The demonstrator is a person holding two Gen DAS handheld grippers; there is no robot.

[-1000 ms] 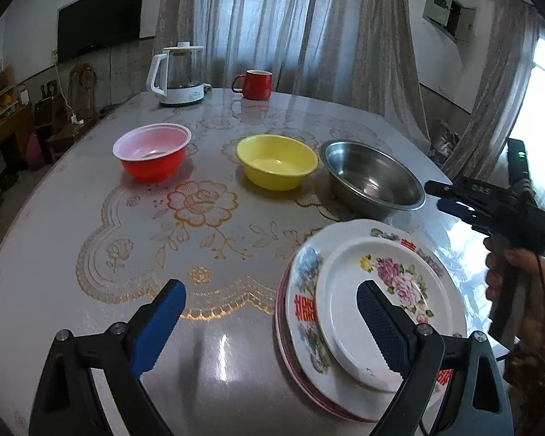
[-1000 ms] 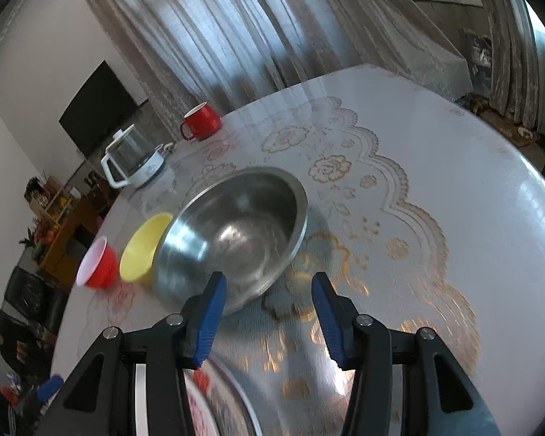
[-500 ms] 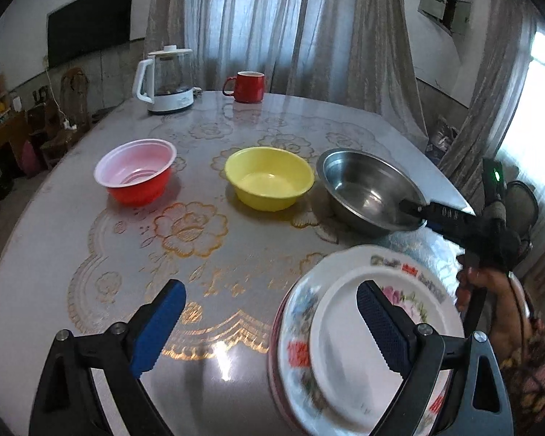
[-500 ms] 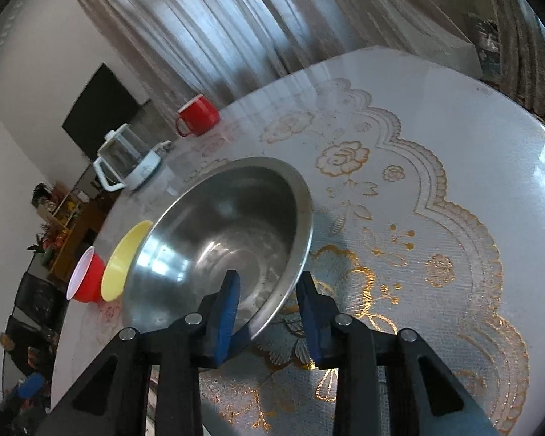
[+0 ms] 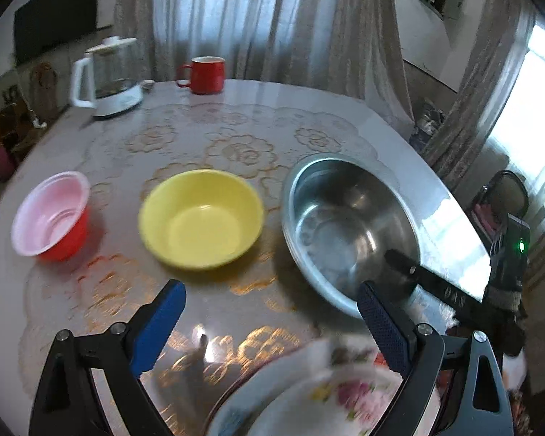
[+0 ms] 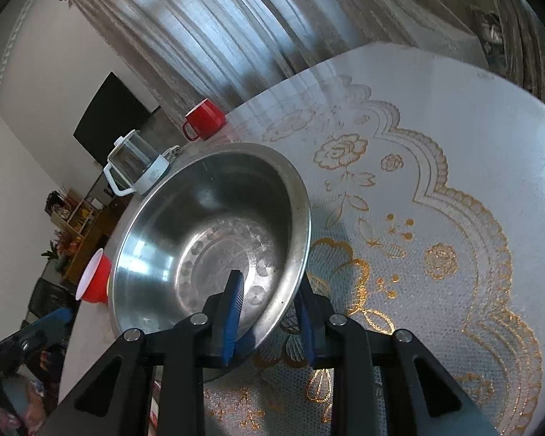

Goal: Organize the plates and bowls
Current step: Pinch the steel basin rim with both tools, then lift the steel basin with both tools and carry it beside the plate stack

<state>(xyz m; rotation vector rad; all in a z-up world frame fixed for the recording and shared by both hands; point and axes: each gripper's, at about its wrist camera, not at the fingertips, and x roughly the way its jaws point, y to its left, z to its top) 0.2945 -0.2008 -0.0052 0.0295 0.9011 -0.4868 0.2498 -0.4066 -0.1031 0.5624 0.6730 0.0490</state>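
A steel bowl (image 5: 341,218) stands at the right of the table, with a yellow bowl (image 5: 201,218) and a red bowl with a pale inside (image 5: 51,218) in a row to its left. My right gripper (image 6: 269,309) is shut on the steel bowl's near rim (image 6: 272,319), one finger inside and one outside; it also shows in the left wrist view (image 5: 399,259). My left gripper (image 5: 269,321) is open and empty above a stack of flowered plates (image 5: 309,399) at the near edge.
A glass kettle (image 5: 109,76) and a red mug (image 5: 205,74) stand at the far side of the round table (image 5: 236,138). The table's right edge runs close behind the steel bowl. Curtains and chairs lie beyond.
My right gripper has moved onto the steel bowl's rim and closed on it. My left gripper has moved forward, so the plates now sit lower in its view.
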